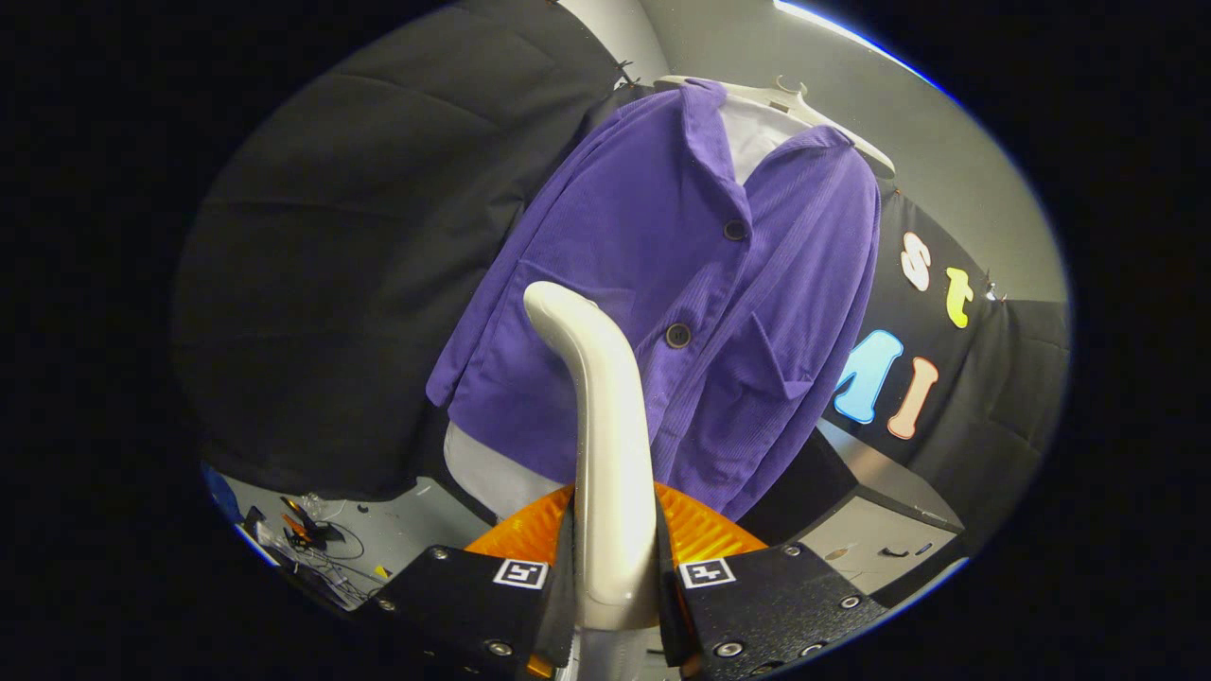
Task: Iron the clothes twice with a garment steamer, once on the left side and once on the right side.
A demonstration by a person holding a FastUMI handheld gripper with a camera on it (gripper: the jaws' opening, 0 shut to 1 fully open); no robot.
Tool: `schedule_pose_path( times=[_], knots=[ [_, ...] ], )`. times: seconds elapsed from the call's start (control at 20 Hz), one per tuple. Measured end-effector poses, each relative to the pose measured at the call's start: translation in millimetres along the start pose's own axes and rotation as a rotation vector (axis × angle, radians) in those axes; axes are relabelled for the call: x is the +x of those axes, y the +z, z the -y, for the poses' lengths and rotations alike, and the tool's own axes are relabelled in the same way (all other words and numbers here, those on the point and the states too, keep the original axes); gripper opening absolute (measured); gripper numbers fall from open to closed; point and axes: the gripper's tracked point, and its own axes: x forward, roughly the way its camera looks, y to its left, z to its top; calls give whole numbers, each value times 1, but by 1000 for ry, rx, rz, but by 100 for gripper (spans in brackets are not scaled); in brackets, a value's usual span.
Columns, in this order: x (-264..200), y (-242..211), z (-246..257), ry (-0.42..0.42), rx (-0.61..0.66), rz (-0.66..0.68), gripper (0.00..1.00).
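A purple corduroy jacket (662, 312) hangs on a white hanger (795, 99) over a white shirt (757, 137), in front of the black cloth wall. My gripper (613, 577) is shut on the white handle of the garment steamer (605, 426). The steamer rises from between the fingers and curves toward the jacket's left half, its head near the lower left front panel. Whether the head touches the fabric cannot be told. An orange part of the steamer (700, 530) shows just behind the fingers.
A grey cabinet or table (880, 530) stands below the jacket to the right. On the floor down to the left lies a tangle of cables and small tools (312, 534). A grey wall (908, 142) rises behind the hanger.
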Motion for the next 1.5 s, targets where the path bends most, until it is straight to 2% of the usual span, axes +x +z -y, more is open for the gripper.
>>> schedule_pose_path(
  times=[0.2, 0.35, 0.65, 0.9, 1.15, 1.5],
  knots=[
    [-2, -38, -24, 46, -39, -67, 36],
    [-8, -64, -32, 76, 2, -131, 36],
    [-33, -95, -6, 95, 58, -185, 36],
    [-70, -127, 52, 68, 139, -238, 36],
    [-113, -130, 136, -18, 282, -222, 36],
    [-174, -91, 239, -118, 450, -45, 36]
  ],
)
